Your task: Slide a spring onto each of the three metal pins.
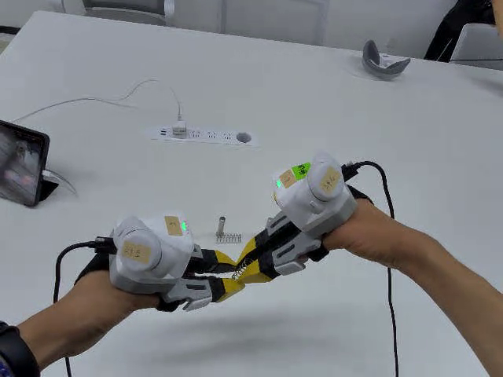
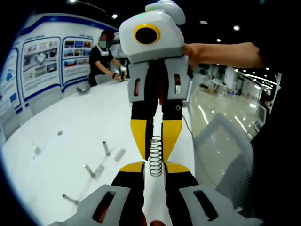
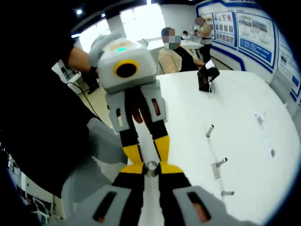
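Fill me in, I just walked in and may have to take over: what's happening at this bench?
A person is working with two handheld grippers above a white table. The left gripper and right gripper meet tip to tip, each apparently pinching one end of a small spring between them. Three metal pins sit on the table with loose springs lying beside them; none looks threaded yet.

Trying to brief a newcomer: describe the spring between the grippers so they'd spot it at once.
Over the white table, the left gripper and right gripper meet tip to tip. The small coil spring sits between their yellow-tipped jaws. Unlike the loose spring lying beside the upright pin, it is up off the table.
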A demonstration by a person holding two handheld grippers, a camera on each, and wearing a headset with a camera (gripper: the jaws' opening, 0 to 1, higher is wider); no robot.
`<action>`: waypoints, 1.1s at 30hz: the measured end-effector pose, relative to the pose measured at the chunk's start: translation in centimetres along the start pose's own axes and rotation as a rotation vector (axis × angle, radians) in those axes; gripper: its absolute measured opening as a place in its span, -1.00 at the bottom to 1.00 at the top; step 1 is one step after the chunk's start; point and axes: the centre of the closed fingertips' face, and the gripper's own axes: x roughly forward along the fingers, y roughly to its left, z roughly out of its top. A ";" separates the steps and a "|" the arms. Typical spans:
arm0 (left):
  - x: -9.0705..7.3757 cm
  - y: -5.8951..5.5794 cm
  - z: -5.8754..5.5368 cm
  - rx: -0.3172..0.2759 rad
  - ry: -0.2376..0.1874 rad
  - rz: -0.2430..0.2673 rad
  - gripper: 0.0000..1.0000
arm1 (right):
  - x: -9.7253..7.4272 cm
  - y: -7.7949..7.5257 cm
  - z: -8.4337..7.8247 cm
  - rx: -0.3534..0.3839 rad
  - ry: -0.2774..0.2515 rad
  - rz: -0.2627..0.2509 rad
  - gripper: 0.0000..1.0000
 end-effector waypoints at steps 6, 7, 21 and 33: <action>-1.3 0.8 -1.6 -0.078 -0.009 0.075 -0.56 | 0.7 -0.3 0.4 -0.004 -0.010 0.014 -0.76; -1.6 0.9 -1.8 -0.088 -0.012 0.084 -0.55 | 0.8 -0.4 0.4 -0.005 -0.006 0.013 -0.76; -5.6 4.6 -4.5 -0.206 -0.030 0.248 -0.39 | 2.9 -2.2 0.6 0.001 0.012 0.008 -0.76; -8.2 7.0 -6.6 -0.268 -0.027 0.358 -0.23 | 4.1 -4.8 0.9 0.035 0.035 -0.033 -0.76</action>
